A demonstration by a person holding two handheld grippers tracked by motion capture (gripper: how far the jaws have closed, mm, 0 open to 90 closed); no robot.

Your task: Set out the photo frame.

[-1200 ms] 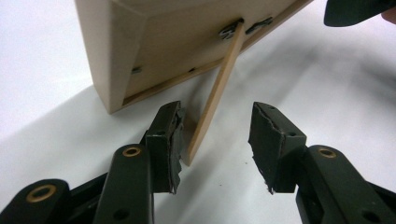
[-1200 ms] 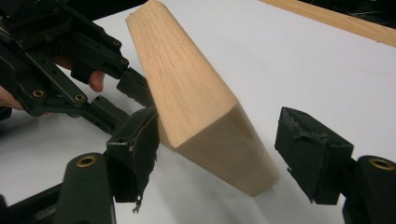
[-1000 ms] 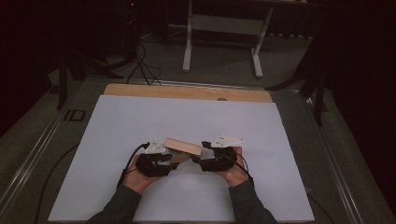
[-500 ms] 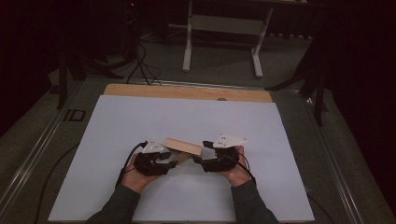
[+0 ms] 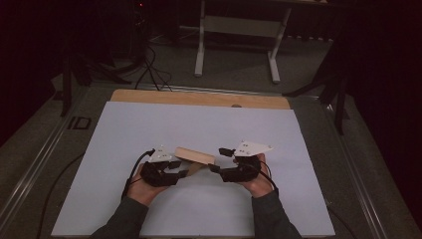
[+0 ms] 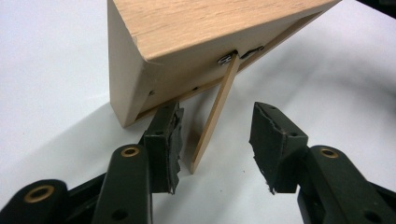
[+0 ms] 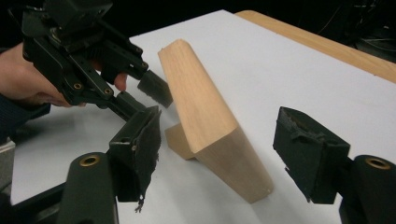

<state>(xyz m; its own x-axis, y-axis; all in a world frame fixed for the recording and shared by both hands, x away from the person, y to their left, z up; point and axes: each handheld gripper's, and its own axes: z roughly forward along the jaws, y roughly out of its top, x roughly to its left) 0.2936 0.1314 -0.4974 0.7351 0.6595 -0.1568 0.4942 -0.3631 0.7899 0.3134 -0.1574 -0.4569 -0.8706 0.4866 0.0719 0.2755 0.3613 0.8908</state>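
The wooden frame (image 5: pixel 195 156) leans on its prop (image 6: pixel 212 116) between both tongs. Left tongs (image 6: pixel 215 140) stand apart around the prop; right tongs (image 7: pixel 219 154) stand apart around the frame's end. Its front is hidden.

A fixed camera looks forward and down from above. Two close cameras ride the tongs, facing each other; all share the tilted light wooden frame (image 5: pixel 194 156) (image 6: pixel 196 42) (image 7: pixel 205 116).
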